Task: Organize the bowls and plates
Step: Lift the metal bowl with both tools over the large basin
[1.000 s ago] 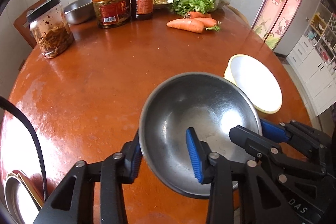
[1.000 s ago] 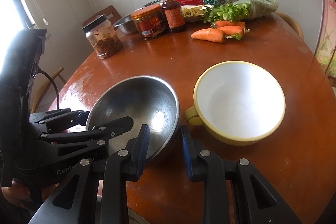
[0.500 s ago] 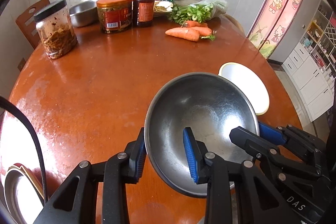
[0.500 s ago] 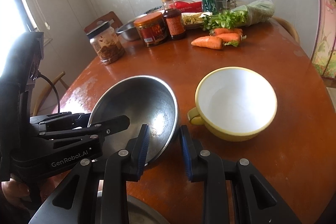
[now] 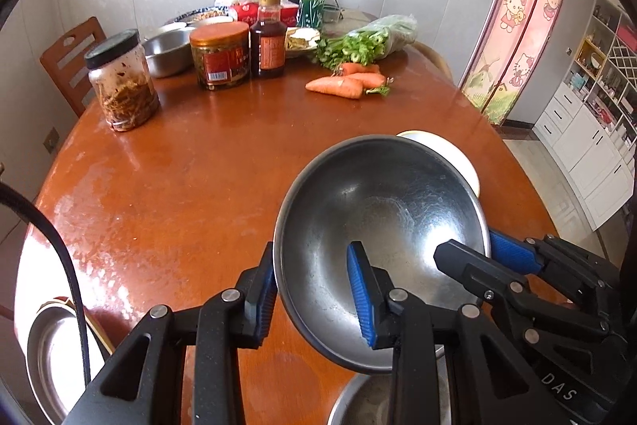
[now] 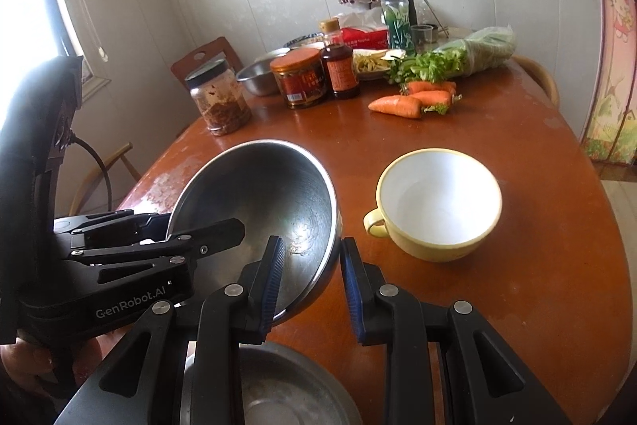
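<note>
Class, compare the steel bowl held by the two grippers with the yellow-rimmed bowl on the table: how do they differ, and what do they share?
The steel bowl is bare grey metal; the yellow-rimmed bowl is white inside, yellow outside. The steel bowl is tilted off the table, its rim clamped by the left gripper and right gripper; the yellow-rimmed bowl sits upright, untouched. Only the yellow-rimmed bowl has a handle. Both are round and look empty.

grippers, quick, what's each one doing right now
left gripper: closed on the rim of the steel bowl, which is tilted.
right gripper: closed on the opposite rim of the same steel bowl.
</note>
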`<state>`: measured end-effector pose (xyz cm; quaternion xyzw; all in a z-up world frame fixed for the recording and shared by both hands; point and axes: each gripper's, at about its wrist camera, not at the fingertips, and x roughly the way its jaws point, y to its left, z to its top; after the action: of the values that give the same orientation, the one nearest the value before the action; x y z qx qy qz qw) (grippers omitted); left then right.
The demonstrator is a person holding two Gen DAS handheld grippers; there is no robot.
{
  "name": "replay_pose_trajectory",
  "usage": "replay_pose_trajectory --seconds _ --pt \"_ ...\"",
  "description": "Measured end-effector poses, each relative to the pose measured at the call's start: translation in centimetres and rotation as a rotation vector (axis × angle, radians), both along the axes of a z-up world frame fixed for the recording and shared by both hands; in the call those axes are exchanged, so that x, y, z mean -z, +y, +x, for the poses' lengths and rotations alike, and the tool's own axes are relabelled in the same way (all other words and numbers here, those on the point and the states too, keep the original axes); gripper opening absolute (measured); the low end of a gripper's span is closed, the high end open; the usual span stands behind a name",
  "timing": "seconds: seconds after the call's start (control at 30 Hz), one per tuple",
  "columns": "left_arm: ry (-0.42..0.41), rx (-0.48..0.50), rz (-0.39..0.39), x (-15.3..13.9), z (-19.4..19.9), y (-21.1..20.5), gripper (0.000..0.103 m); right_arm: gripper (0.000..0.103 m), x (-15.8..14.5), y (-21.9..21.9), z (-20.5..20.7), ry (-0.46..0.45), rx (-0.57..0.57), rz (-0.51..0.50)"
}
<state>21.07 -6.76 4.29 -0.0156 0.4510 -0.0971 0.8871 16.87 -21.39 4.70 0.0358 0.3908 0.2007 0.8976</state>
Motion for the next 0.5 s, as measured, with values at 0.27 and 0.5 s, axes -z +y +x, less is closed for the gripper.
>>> replay_pose_trajectory --seconds 0.27,0.5 --pt "-0.054 0.009 0.013 -1.7 -3.3 -0.4 0.034 0.03 -1.8 -0.3 -3.6 -0.059 0.001 0.004" --pt "-0.072 0.02 0.021 -2.2 -6.5 -0.8 0.034 0.03 -2.3 -0.6 -6.7 -0.085 0.006 0.005"
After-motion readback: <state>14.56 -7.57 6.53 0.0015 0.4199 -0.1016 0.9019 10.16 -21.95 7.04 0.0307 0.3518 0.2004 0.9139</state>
